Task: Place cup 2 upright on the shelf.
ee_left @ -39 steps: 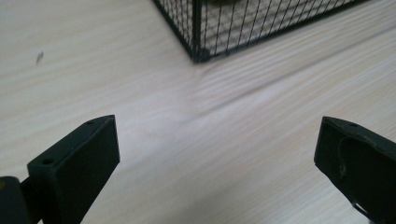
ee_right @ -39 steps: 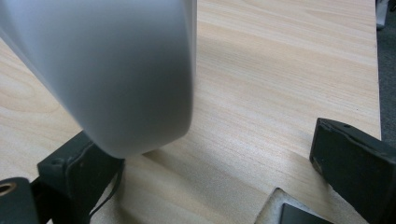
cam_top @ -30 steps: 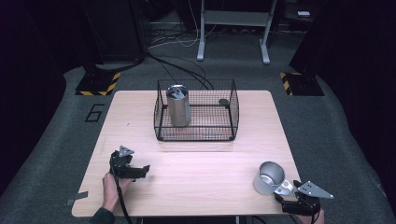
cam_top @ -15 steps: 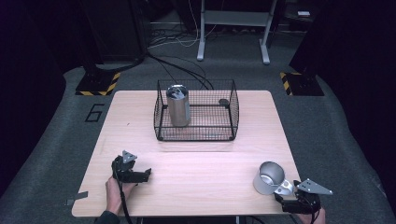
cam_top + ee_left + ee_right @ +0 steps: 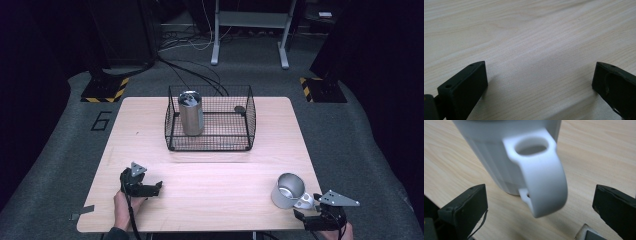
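- The right claw [image 5: 306,216] is at the near right corner of the surface [image 5: 210,175], with its jaws wide apart and nothing between them yet.
- The mug [image 5: 288,190] stands upright just in front of this claw, near the edge of the surface, and its handle [image 5: 541,182] points back toward the jaws.
- I think the step in hand is to grasp the mug by this handle. To do it well, the claw should go forward until the handle sits between both jaws, then close slowly so that the mug does not tip or slide.
- The left claw [image 5: 150,189] rests low over bare wood at the near left, also wide and empty; it can wait there.
- Farther back, the wire basket [image 5: 210,145] holds a tall steel cup [image 5: 191,114] at its left side. The right side looks free, probably a good place for the mug.
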A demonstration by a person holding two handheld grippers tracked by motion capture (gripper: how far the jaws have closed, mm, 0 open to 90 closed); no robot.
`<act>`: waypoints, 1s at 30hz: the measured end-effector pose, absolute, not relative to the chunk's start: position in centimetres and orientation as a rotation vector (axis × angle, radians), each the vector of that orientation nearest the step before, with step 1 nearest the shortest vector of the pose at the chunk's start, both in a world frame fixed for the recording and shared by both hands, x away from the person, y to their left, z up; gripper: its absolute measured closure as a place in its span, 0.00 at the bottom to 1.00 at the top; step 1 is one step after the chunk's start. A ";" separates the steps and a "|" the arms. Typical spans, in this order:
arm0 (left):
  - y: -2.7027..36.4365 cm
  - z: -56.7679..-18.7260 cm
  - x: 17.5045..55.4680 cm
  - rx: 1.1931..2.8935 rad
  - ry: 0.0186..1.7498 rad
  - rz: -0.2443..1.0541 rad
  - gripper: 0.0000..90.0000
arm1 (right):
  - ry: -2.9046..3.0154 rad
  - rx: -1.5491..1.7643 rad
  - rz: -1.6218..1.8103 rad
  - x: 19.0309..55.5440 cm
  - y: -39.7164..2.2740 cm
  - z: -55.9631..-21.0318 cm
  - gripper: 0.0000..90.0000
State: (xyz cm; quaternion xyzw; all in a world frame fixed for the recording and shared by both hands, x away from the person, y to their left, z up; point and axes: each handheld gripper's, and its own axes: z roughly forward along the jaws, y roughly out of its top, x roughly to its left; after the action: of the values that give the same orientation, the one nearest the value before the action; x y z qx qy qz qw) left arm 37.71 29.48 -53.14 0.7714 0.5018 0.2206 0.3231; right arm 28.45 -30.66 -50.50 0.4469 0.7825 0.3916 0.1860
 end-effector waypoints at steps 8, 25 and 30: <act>29.4 -53.1 37.7 2.033 1.306 0.569 0.00 | 2.224 1.203 1.131 28.6 -29.7 -47.9 0.00; 29.3 -53.1 37.7 2.046 1.295 0.553 0.00 | 2.284 1.148 1.114 30.5 -27.7 -45.3 0.00; 29.2 -53.1 37.7 2.044 1.286 0.562 0.00 | 2.307 1.129 1.097 31.4 -26.8 -45.1 0.00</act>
State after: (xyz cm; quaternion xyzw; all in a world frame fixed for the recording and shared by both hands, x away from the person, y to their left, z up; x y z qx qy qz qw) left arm 37.73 29.23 -53.11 0.7795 0.4907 0.2143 0.3250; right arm 31.38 -26.83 -45.08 0.3982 0.8135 0.3867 0.1736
